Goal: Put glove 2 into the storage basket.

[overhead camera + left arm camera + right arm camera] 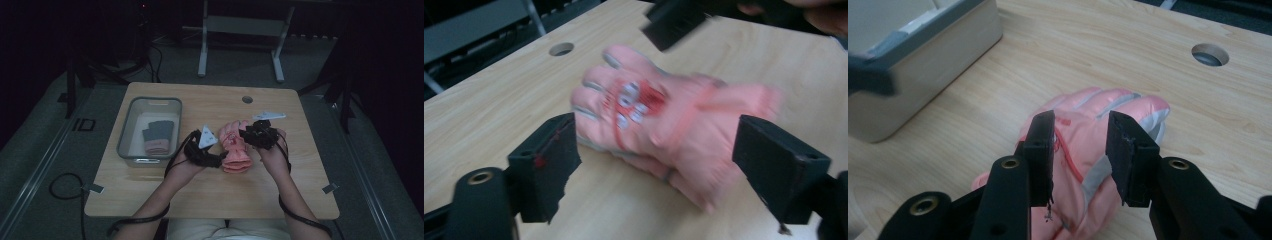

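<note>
A pink glove [235, 147] lies flat near the middle of the wooden counter [300, 190], a little toward its right edge, fingers pointing to the far edge where a round hole [247, 99] sits. The left gripper [220, 159] is at the glove's cuff end with its jaws released, standing wide on either side without touching it, while the right gripper [243, 133] hovers above the fingers, jaws apart and clear of the fabric. A grey bin [125, 135] holding folded dark and pink items [158, 136] stands near the counter's left edge.
</note>
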A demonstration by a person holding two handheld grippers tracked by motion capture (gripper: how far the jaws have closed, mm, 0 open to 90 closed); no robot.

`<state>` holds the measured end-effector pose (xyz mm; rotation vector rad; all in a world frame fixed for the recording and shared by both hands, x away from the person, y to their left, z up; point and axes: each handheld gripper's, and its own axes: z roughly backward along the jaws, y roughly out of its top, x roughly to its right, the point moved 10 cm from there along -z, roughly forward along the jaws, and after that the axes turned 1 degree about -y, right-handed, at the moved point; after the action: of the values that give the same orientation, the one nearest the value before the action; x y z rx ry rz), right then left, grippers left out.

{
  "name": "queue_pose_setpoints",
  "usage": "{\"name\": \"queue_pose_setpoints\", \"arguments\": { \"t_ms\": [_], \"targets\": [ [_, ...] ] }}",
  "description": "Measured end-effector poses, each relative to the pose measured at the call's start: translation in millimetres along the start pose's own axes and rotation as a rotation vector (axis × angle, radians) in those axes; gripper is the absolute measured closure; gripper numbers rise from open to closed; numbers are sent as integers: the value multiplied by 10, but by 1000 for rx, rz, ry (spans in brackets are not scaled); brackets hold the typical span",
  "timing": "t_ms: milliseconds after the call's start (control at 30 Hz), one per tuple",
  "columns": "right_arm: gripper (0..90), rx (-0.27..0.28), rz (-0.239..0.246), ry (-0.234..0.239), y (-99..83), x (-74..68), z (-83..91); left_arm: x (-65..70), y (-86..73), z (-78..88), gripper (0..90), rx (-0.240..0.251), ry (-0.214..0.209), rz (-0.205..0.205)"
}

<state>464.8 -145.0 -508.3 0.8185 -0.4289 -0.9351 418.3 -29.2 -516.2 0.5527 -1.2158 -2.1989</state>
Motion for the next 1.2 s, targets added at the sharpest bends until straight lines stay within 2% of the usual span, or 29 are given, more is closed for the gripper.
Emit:
{"name": "queue_pose_setpoints", "arguments": {
  "t_ms": [33,67,100,167,300,400,467,533,567,600,633,700,767,867,900,967,1033,1067,1100,1200],
  "targets": [
    [640,0,0,0,0,0,0,0,0,0,262,0,0,0],
    [642,5,-6,0,11,3,-10,-49,32,-34,262,-3,-1,11],
    [643,6,-11,1,15,2,-23,-124,72,-107,292,-5,-3,51],
    [642,3,-18,6,-10,-16,-59,-195,85,-197,298,-18,-4,88],
    [634,-26,-25,3,-133,-9,-145,-262,37,-384,297,-54,-37,167],
    [613,-69,-33,-6,-284,46,-224,-265,-38,-518,219,-100,-51,193],
    [603,-113,-40,-15,-397,87,-282,-253,-98,-603,179,-134,-63,226],
    [587,-132,-51,-6,-472,119,-321,-222,-199,-703,172,-186,-105,267],
    [573,-147,-49,-5,-512,140,-338,-220,-249,-746,172,-206,-108,281],
    [559,-157,-46,-1,-539,151,-351,-215,-283,-778,172,-216,-118,295],
    [547,-167,-43,2,-558,159,-359,-218,-334,-825,173,-233,-145,328],
    [526,-182,-44,19,-595,168,-383,-234,-384,-882,173,-246,-150,363],
    [511,-192,-41,24,-618,183,-409,-205,-442,-950,186,-274,-189,418],
    [493,-206,-66,42,-660,202,-463,-163,-474,-1008,293,-270,-246,471],
    [492,-210,-91,57,-677,209,-483,-157,-485,-1026,321,-268,-256,483],
    [492,-210,-139,93,-708,227,-512,-144,-503,-1059,335,-256,-286,536],
    [496,-212,-189,130,-733,239,-535,-129,-506,-1063,411,-249,-313,547],
    [532,-209,-208,150,-740,237,-549,-125,-501,-1062,454,-246,-322,554],
    [578,-203,-223,178,-740,221,-557,-119,-489,-1057,505,-240,-325,540],
    [652,-179,-202,182,-727,184,-550,-93,-436,-1020,670,-224,-319,482]
  ]
}}
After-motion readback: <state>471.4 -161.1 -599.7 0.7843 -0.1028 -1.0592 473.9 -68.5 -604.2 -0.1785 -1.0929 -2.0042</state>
